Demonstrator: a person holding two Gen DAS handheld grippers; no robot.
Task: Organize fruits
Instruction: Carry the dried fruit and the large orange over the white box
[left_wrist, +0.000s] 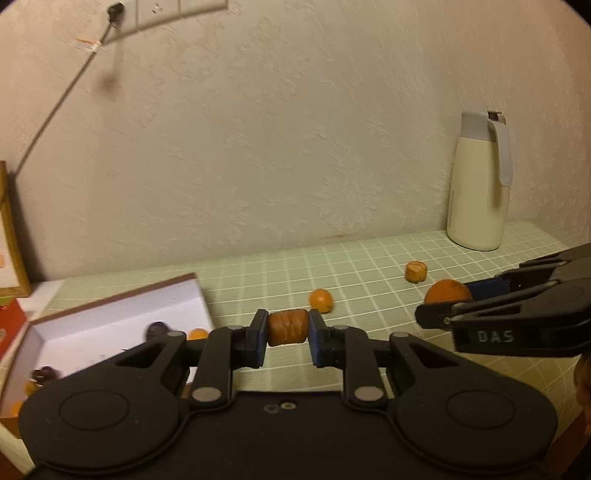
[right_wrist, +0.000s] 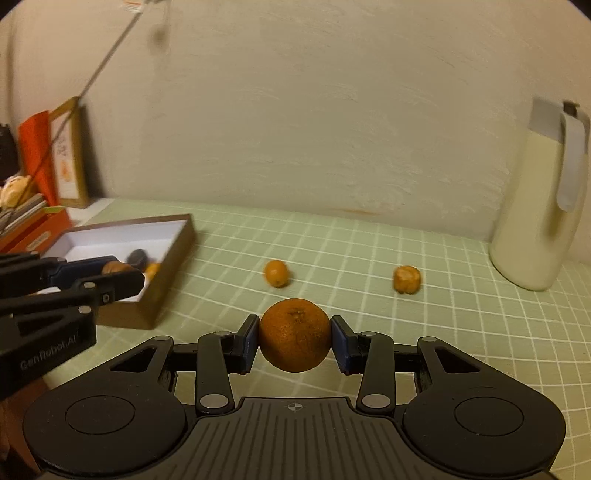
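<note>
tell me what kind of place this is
Probably a home, at a table against a wall. A green checked tablecloth covers the surface, a cream thermos jug stands by the textured wall, and a wall socket has a cable plugged in.

- I see a round orange (right_wrist: 294, 335) clamped aloft, right of the box (right_wrist: 168, 275).
- A brown ridged fruit (left_wrist: 287, 327) is pinched just beside the box.
- Two small orange fruits (right_wrist: 276, 272) (right_wrist: 406, 279) lie on the cloth, right of the box.
</note>
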